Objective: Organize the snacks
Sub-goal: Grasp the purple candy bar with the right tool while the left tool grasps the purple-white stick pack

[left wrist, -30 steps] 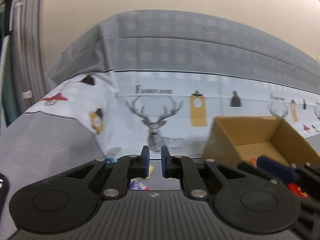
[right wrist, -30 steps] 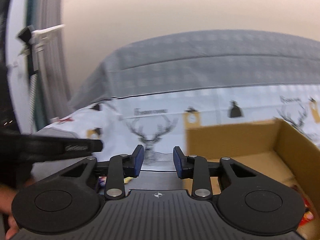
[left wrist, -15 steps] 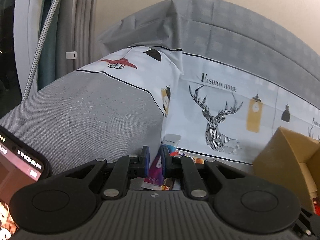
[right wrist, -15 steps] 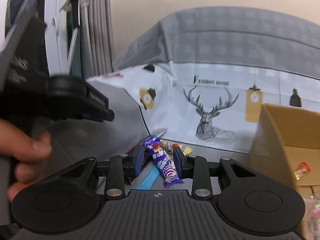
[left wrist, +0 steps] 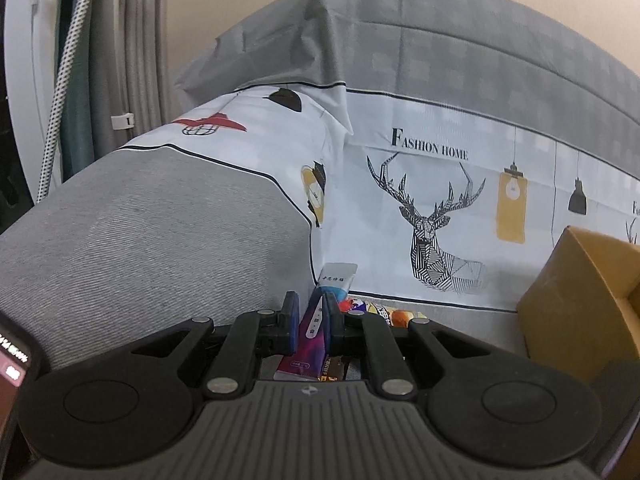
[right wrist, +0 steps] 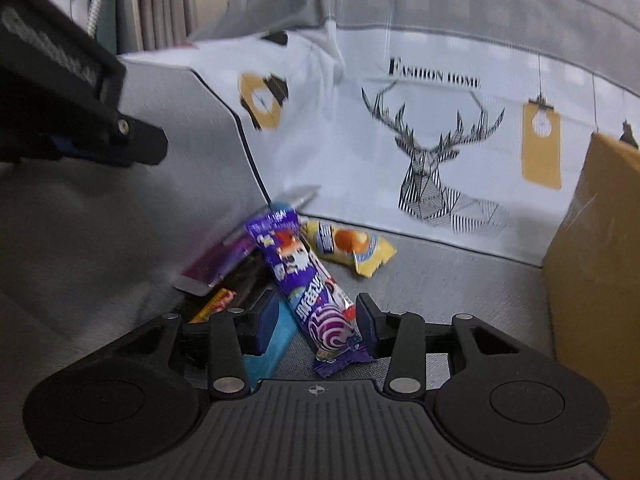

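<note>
Tongs (right wrist: 316,320) opening above snacks (right wrist: 308,280) on grey sofa (right wrist: 440,280).

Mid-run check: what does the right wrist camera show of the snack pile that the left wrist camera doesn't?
Right wrist only: the whole purple candy wrapper lying between the right gripper and its just-widened jaws, pads not pressing it; the yellow snack packet in full; the left gripper's body at upper left.
Left wrist only: a phone screen at the left edge, and the left gripper, nearly closed, over a magenta packet.
Both: the deer-print cloth and the cardboard box.
</note>
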The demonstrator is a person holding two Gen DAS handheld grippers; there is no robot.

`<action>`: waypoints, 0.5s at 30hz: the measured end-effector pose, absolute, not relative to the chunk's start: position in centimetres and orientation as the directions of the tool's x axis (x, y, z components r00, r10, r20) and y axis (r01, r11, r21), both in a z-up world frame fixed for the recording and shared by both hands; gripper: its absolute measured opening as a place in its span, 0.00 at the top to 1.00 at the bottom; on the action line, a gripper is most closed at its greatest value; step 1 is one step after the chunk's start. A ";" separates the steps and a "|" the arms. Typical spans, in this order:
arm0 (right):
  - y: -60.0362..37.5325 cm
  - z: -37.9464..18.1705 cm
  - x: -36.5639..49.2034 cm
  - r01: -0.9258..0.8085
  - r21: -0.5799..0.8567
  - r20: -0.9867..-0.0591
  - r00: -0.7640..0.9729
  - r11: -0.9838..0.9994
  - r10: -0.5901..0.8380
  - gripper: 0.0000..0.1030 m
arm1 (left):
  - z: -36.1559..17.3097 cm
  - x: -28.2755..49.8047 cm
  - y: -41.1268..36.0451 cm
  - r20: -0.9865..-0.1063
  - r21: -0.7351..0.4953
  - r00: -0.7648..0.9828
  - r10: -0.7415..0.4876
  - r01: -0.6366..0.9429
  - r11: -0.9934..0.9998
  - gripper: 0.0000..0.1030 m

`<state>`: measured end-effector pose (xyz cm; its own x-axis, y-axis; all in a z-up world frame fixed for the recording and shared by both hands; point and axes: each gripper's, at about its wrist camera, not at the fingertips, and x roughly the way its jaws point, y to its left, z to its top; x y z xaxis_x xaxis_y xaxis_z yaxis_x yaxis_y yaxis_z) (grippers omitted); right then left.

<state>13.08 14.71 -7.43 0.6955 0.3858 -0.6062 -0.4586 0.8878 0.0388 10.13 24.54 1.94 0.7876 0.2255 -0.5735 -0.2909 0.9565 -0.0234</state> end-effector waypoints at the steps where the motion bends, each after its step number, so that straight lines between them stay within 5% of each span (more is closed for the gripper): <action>1: 14.8 -7.7 13.2 -0.463 0.040 -0.608 0.692 0.886 0.389 0.56 | 1.8 10.3 24.4 -0.575 -0.015 0.785 0.229 -0.290 0.957 0.88; 3: 15.0 -8.0 13.2 -0.474 0.035 -0.611 0.687 0.880 0.394 0.56 | 1.5 10.6 24.3 -0.582 -0.003 0.779 0.233 -0.289 0.957 0.88; 6: 14.6 -7.9 13.2 -0.472 0.048 -0.610 0.684 0.880 0.400 0.75 | 0.9 11.1 24.3 -0.600 0.008 0.765 0.235 -0.288 0.957 0.88; 15: 11.9 -6.2 11.8 -0.367 0.110 -0.588 0.725 0.924 0.358 0.75 | -0.2 11.8 24.2 -0.638 -0.003 0.747 0.185 -0.243 0.970 0.87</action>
<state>11.85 11.91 -6.24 0.7250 0.3585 -0.5881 -0.3671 0.9236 0.1104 11.85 24.17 -0.24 0.7473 0.1855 -0.6381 -0.2435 0.9699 -0.0032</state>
